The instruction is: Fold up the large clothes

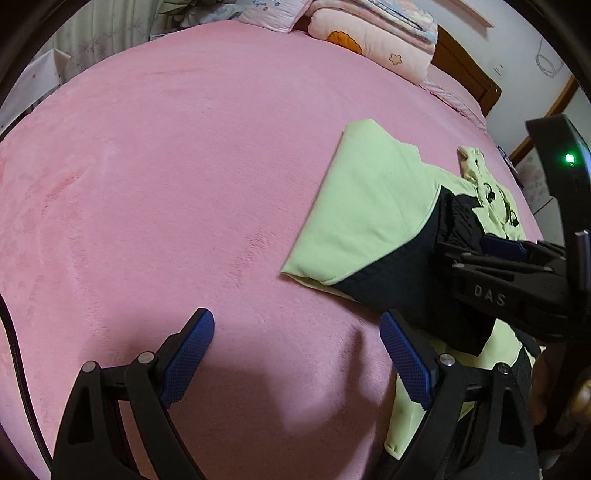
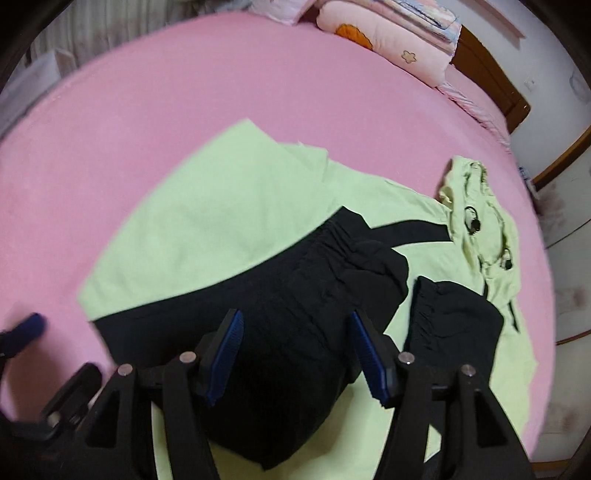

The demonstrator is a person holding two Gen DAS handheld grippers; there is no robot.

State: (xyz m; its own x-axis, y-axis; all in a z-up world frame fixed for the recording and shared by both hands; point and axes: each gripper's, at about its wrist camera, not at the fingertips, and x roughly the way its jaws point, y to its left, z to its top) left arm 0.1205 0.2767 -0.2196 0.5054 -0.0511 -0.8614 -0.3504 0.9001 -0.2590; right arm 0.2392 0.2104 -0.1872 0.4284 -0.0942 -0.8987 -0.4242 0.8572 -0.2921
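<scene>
A light green jacket point(image 2: 207, 221) with black sleeves lies partly folded on the pink bed sheet point(image 2: 184, 74). Its hood point(image 2: 476, 221), with black cord toggles, points to the right. One black sleeve point(image 2: 314, 280) is folded across the body and a second black cuff point(image 2: 454, 317) lies beside it. My right gripper point(image 2: 297, 350) hovers over the folded sleeve, open, pads clear of the cloth. In the left wrist view the jacket point(image 1: 369, 206) lies to the right. My left gripper point(image 1: 297, 354) stands wide open over bare sheet point(image 1: 166, 166) beside the hem, and the right gripper point(image 1: 454, 254) reaches in from the right.
A pink quilt and folded bedding point(image 1: 369, 33) are piled at the head of the bed against a wooden headboard point(image 1: 465, 66). A curtain point(image 1: 103, 33) hangs beyond the far left edge. A black cable point(image 1: 14, 350) trails at the left.
</scene>
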